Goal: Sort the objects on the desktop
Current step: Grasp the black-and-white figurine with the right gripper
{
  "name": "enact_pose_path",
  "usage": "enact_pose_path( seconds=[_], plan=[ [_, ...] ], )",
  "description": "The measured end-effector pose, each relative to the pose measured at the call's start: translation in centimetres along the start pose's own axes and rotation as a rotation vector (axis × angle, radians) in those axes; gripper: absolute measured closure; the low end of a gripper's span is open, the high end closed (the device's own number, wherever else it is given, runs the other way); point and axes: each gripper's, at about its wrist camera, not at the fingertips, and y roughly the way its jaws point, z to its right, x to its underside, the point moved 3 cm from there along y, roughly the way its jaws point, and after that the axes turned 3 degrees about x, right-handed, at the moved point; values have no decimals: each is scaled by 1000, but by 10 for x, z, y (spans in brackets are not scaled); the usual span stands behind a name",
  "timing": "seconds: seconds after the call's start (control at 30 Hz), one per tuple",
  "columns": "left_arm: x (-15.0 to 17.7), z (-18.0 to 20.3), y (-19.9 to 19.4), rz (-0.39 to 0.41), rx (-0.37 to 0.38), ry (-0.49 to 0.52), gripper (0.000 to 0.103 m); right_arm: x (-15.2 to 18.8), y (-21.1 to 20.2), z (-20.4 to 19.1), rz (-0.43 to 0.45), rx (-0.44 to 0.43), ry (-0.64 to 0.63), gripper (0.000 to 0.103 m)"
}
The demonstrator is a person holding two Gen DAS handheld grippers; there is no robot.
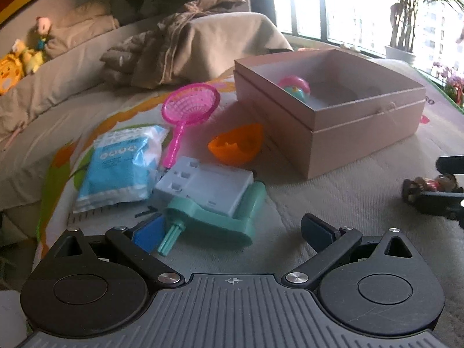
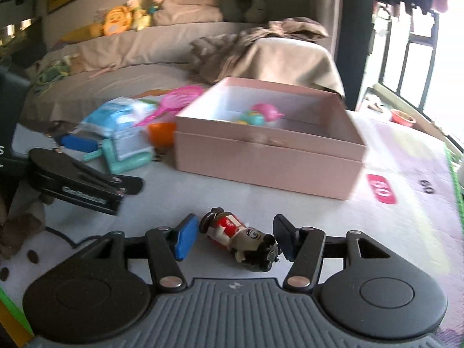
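A pink open box point(image 1: 333, 133) holds a pink and teal toy point(image 1: 295, 87); the box also shows in the right wrist view point(image 2: 269, 159). My left gripper point(image 1: 235, 232) is open just before a grey and teal toy machine point(image 1: 211, 194). Past it lie a blue packet point(image 1: 121, 168), a pink net scoop point(image 1: 188, 110) and an orange bowl-like shell point(image 1: 237, 145). My right gripper point(image 2: 236, 237) is open around a small lying figurine point(image 2: 240, 237) in red with dark hair. The figurine also shows at the right edge of the left wrist view point(image 1: 429, 185).
All lies on a quilted mat point(image 2: 290, 203) on a bed. A brown blanket heap point(image 1: 179, 43) and plush toys point(image 1: 17, 61) lie behind. A window point(image 1: 362, 5) with plants is at the right. The left gripper shows in the right wrist view point(image 2: 84, 182).
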Motion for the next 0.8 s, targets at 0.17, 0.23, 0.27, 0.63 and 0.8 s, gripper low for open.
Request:
enact_pose_path(
  seconds=[0.17,0.23,0.27,0.63,0.8],
  plan=[
    [1,-5,-4,3,13,-23,33,4,0,15,4,40,45,26],
    [3,-4,-9,5,13,-21,33,5,1,16,2,45,54,21],
    [5,-4,-11,5,15,-22,33,6,1,15,-1,46,56,19],
    [37,20,-51,-35,158,-37,24,18,1,4,-36,5,39,3],
    [36,16,-44,19,37,-18,9,23,3,3,-85,-28,53,0]
  ],
)
